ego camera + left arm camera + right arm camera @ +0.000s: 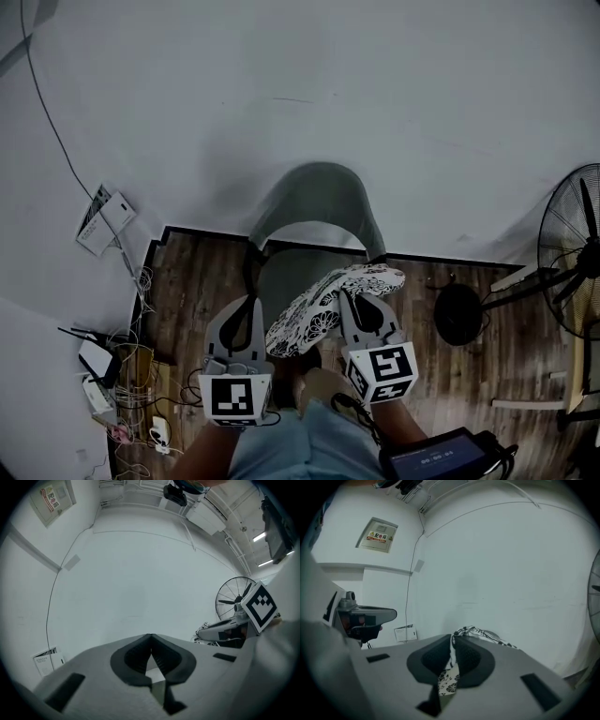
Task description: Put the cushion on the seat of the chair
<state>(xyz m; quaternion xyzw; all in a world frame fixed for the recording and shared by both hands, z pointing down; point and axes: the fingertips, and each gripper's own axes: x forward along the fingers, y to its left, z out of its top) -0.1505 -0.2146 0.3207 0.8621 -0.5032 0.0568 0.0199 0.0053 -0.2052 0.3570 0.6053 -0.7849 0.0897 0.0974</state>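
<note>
Right gripper (453,641) is clamped on the edge of the floral cushion (323,300), carrying it over the front of the grey chair (319,202) seat, likely for lowering. Left gripper (151,639) is pinched closed and empty, just beside the cushion, probably to steady it.

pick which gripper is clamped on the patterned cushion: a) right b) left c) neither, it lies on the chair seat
a, the right gripper has its jaws shut on a fold of the cushion; the left gripper is shut with nothing between its jaws.
</note>
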